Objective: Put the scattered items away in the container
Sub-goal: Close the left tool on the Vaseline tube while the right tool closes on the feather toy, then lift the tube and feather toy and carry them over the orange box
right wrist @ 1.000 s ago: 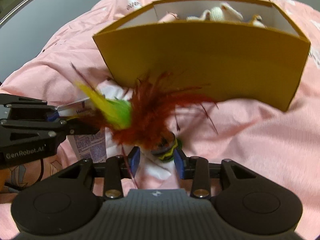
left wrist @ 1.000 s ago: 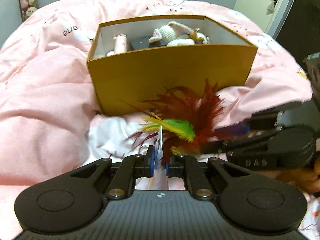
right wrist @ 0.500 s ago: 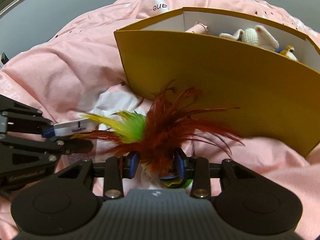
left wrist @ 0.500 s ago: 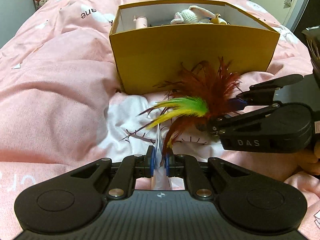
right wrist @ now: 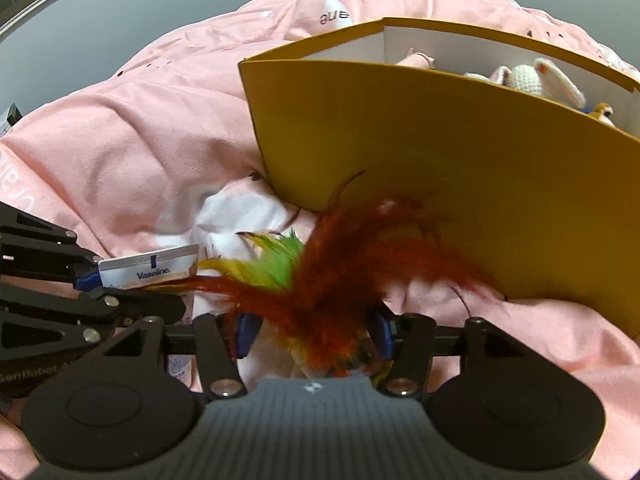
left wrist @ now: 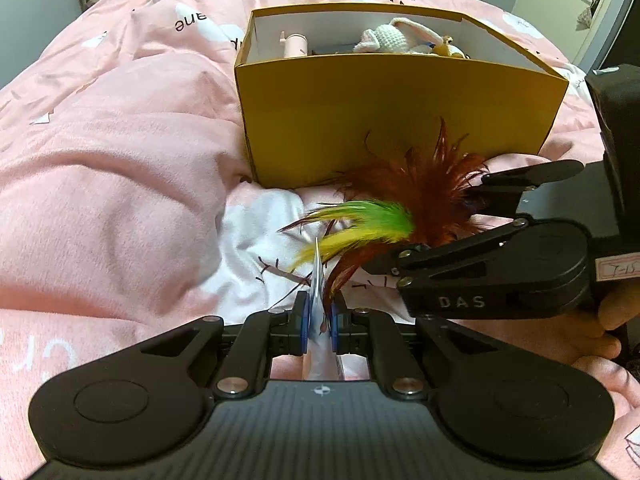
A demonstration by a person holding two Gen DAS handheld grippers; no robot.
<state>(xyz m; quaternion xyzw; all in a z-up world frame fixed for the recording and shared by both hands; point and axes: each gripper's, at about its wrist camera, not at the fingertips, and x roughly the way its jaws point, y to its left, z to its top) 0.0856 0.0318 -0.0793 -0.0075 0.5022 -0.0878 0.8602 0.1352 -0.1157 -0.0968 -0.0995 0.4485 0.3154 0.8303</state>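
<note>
"vaseline." on the tube [right wrist: 154, 268] nipped in my left gripper [left wrist: 319, 322]; "das" on my right gripper [left wrist: 460, 302]; "genrobot" partly legible on the left gripper's side; "ane", upside down, on the pink bedcover [left wrist: 120, 160].

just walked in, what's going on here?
A person is tidying a pink bed with two handheld tools. The left tool is shut on a flat Vaseline tube; the right tool grips a feather toy by its base. Both are held low in front of the yellow box, neither item in yet. The box already holds a crocheted bunny and a pink bottle.
</note>
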